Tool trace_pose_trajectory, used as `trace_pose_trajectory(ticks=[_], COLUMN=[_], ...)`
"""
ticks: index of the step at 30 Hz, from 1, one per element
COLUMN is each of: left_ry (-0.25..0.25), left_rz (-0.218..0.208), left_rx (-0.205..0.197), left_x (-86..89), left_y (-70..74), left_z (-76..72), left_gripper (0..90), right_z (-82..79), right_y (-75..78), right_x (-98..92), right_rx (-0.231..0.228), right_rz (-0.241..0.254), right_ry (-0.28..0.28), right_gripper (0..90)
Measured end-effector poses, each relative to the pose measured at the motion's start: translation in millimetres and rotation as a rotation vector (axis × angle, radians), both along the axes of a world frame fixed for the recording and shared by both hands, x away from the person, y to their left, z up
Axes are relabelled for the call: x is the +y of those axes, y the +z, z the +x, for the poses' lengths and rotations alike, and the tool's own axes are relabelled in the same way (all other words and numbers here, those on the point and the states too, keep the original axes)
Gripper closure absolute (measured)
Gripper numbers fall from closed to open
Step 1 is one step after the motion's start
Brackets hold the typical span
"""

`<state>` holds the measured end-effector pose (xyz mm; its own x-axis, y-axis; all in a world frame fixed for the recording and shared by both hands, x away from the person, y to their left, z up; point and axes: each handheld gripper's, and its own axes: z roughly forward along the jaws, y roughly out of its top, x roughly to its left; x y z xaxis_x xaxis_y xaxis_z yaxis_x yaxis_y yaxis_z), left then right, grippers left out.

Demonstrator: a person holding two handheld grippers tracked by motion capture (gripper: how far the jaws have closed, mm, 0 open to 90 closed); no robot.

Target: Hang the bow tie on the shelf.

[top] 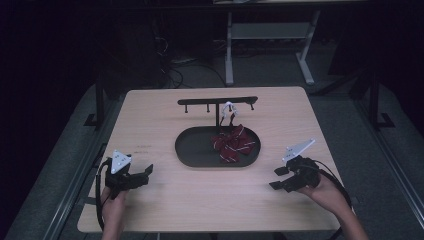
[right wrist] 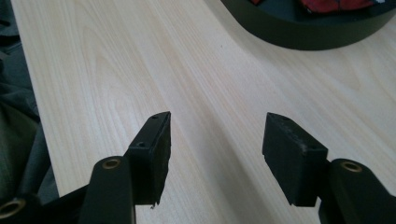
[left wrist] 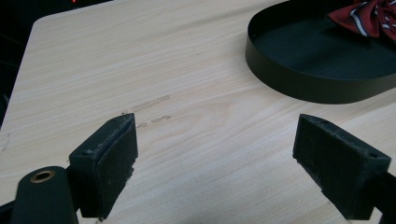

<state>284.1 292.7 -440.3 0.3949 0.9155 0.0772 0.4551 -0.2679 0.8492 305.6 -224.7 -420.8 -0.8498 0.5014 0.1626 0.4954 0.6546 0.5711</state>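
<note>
Wood table (top: 165, 200) in dark room, both claws spread, black tray (top: 192, 147) centred

The high view looks forward and down over the whole table, the oval black tray (top: 200, 150) central. Both gripper views sit low, close to the tabletop, facing that tray (left wrist: 303, 84) (right wrist: 299, 35).

table (top: 165, 200): 1 | oval black tray (top: 192, 150): 1 | red striped cloth items in tray (top: 232, 142): 1 heap, separate pieces cannot be counted | black rack with pegs (top: 200, 101): 1 | grippers: 2, left gripper (top: 146, 172), right gripper (top: 278, 178)
</note>
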Motion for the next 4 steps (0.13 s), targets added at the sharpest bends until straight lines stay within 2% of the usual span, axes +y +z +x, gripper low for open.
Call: trace_pose_trajectory(ticks=[4], left_ry=[-0.003], left_rz=[0.003], left_rx=[-0.002], left_x=[-0.8], left_y=[0.1], left_z=[0.1], left_gripper=[13.5], right_z=[-8.3], right_y=[-5.4], right_x=[-1.6], right_rx=[-0.016], right_rz=[0.016], right_ry=[-0.018], right_gripper=[40.5])
